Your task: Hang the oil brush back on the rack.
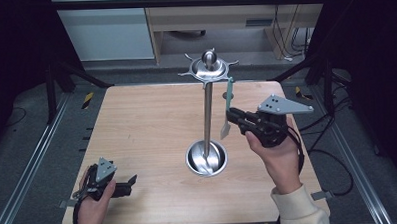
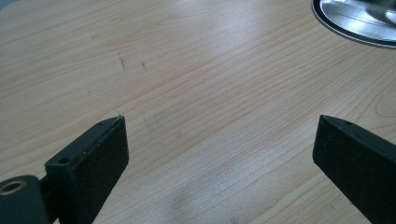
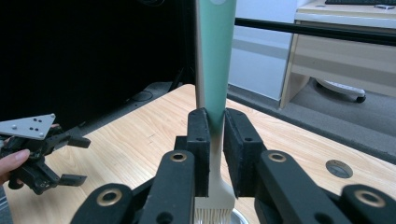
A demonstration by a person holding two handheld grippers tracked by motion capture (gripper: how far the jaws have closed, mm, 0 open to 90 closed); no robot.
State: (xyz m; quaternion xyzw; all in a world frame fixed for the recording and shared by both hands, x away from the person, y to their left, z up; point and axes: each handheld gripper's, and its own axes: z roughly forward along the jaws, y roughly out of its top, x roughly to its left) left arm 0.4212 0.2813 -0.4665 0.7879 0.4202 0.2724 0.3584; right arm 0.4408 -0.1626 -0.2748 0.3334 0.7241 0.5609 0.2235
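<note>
1. The right gripper (image 3: 214, 154) had its jaws closed narrowly on the pale green handle of a pastry brush (image 3: 215, 70), which stood upright with its bristles pointing down.
2. In the high view the brush (image 1: 227, 108) hung above the table, just beside the steel pole of a utensil stand (image 1: 207, 104) and below its hooked top ring.
3. The stand's round steel base (image 1: 206, 158) rested near the middle of the wooden table (image 1: 147, 129).
4. The left gripper (image 2: 219, 140) held its jaws wide apart with nothing between them, low over bare tabletop at the near left corner, well apart from the stand.
</note>
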